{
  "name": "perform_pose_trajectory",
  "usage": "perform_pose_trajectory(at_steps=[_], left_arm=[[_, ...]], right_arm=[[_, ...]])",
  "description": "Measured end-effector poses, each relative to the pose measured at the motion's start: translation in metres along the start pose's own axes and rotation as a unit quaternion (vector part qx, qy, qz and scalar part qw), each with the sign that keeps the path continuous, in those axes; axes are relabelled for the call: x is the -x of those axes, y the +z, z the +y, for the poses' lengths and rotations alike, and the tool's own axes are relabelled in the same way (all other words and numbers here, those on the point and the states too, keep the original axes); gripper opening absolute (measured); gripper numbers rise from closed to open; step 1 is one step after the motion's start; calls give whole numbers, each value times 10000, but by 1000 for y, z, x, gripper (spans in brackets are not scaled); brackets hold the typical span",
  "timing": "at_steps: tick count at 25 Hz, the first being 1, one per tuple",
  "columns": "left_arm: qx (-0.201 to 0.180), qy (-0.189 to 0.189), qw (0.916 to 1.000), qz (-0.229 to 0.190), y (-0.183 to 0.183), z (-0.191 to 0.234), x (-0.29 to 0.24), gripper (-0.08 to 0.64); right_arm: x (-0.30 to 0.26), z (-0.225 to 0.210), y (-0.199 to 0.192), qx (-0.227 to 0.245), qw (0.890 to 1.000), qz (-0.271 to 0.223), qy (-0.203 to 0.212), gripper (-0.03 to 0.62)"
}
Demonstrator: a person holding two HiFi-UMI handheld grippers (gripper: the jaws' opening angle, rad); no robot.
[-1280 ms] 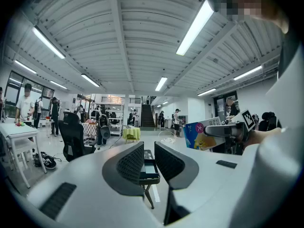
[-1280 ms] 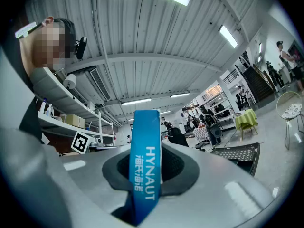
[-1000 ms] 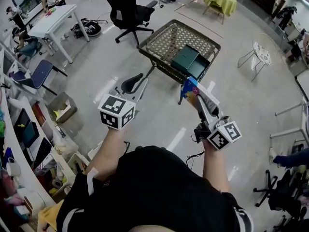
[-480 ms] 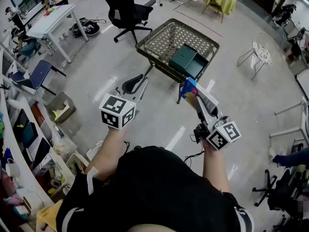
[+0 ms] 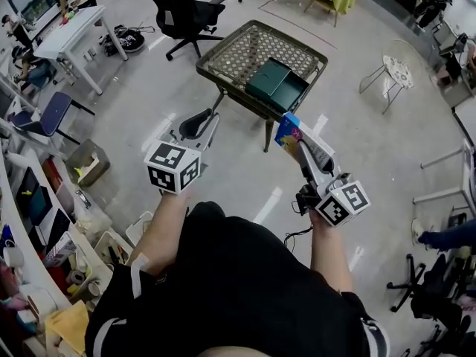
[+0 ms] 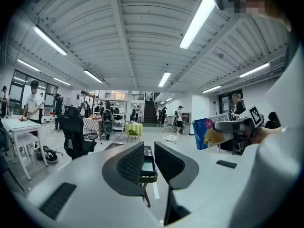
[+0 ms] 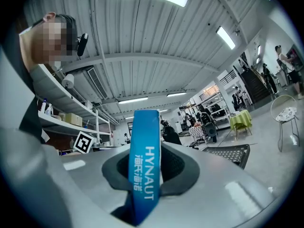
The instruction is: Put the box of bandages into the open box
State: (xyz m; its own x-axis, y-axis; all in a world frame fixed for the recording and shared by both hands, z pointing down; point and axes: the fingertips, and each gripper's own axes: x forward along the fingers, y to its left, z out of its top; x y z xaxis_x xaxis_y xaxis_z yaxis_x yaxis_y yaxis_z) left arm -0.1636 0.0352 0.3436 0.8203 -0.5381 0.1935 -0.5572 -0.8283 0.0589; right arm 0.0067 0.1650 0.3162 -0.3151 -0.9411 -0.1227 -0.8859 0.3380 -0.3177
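My right gripper [image 5: 296, 141] is shut on the blue box of bandages [image 5: 288, 132], which stands upright between the jaws with its narrow printed side [image 7: 145, 165] facing the camera. The same box [image 6: 212, 130] shows at the right of the left gripper view. The open dark green box [image 5: 277, 84] rests on the wire-mesh table [image 5: 245, 50] ahead of both grippers, well apart from them. My left gripper [image 5: 199, 125] is open and empty, and the green box [image 6: 148, 165] shows far off through the gap between its jaws.
A black office chair [image 5: 178, 6] stands left of the mesh table, and a white table [image 5: 74, 32] further left. Cluttered shelves [image 5: 37, 199] line the left edge, with a cardboard box [image 5: 85, 162] on the floor. A white round chair [image 5: 394, 73] stands at right.
In the head view the mesh table with the green box has drifted slightly left and up. Both grippers have shifted a little left, and the right one still grips the bandage box.
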Motion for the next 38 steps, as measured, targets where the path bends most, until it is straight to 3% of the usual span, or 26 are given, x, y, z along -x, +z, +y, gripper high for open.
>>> perform_pose_trajectory(at_steps=[8,14,26,38], left_arm=[[61,-99,9998,137,-8,4,-35,71],[216,-248,9991,271,-19,27,-95,71],[412,-576,9951,691,-28,102,-237,71],[396,-667,9951,619,-8,152,-298,70]], right_arm=[[-3,-34,-14,-298,9992,81,-233,84],[-27,-81,-24,-442,9976,251,-465,84],[-142,-185,-46,-755,9919,792,-651,84],[-211,-232,-39,-760,9901,904,-752,84]])
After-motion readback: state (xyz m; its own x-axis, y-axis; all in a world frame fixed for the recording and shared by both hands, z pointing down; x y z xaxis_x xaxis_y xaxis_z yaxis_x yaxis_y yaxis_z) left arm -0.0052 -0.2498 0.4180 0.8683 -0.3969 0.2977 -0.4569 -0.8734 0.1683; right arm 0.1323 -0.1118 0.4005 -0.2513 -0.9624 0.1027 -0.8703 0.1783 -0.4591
